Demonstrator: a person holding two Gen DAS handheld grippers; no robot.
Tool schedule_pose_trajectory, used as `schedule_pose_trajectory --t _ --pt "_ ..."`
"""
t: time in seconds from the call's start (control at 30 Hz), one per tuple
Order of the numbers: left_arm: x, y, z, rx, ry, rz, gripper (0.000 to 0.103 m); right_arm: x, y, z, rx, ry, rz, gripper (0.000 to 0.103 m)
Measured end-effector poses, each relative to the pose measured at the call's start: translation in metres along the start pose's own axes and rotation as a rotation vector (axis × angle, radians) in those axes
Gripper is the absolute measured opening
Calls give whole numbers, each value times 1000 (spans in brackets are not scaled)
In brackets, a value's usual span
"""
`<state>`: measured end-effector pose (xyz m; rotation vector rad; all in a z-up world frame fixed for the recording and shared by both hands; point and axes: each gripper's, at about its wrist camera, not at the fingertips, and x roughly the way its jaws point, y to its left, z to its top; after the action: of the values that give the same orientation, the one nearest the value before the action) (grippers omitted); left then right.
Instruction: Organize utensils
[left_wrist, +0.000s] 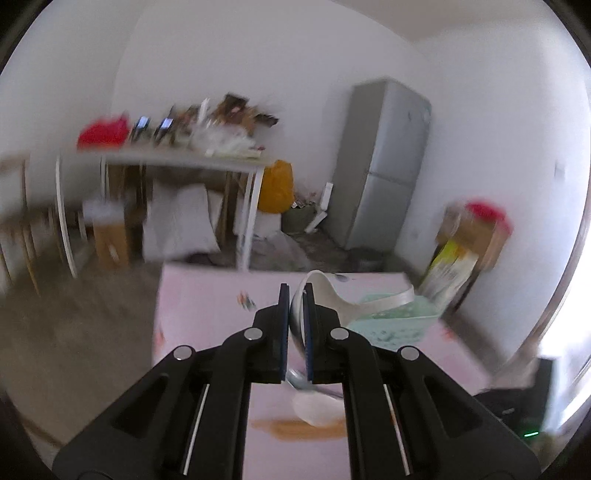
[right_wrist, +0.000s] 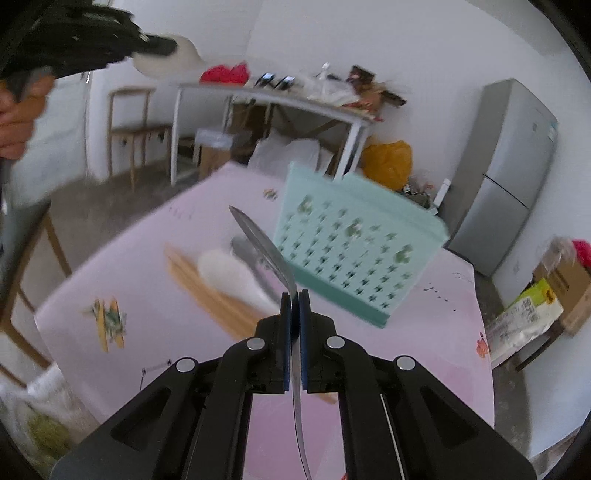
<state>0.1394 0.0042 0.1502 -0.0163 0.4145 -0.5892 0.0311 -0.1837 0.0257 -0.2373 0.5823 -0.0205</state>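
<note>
Your right gripper (right_wrist: 294, 314) is pinched shut on a flat metal utensil (right_wrist: 266, 247), most likely a knife, though motion blur keeps me from being sure. It is thin, grey and shiny, and its long axis runs from under the camera, through the pads, then up and to the far left, ending in a point. The teal basket (right_wrist: 354, 251) sits just right of that tip and a little farther off, so the coming move looks to me like a swing of the tip to the right and over the rim. The basket is perforated plastic, tilted in this view.

Your left gripper (left_wrist: 295, 314) is pressed onto a white ladle-like spoon (left_wrist: 332, 295); its bowl is between the pads and its pale handle curves off to the right, over the same basket (left_wrist: 391, 325). In the right wrist view that gripper is high at the far left, well apart from the basket, so I judge the right hand nearer.

On the pink tablecloth (right_wrist: 147, 288) remain wooden chopsticks (right_wrist: 207, 291), a white spoon (right_wrist: 232, 277) and something metal beside it
</note>
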Motion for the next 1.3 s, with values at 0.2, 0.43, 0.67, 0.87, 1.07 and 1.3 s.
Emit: schedule_pose_trajectory --t 0.2,0.43,0.67,0.87,1.07,1.3 --pt "61 -55 34 361 146 143 6 -10 -35 4 119 -52 5 4" --pt "117 -103 40 596 302 196 6 -11 -58 -6 199 -61 16 4" --pt "165 -114 27 578 451 151 9 -10 -84 -12 290 -75 33 4" --pt "173 -95 32 373 423 36 44 -6 -105 -20 377 -70 65 4" --pt "145 -74 39 255 262 28 67 -5 -129 -15 467 -104 128 4" --pt "101 -39 18 94 172 35 79 -17 -166 24 539 -282 243 4"
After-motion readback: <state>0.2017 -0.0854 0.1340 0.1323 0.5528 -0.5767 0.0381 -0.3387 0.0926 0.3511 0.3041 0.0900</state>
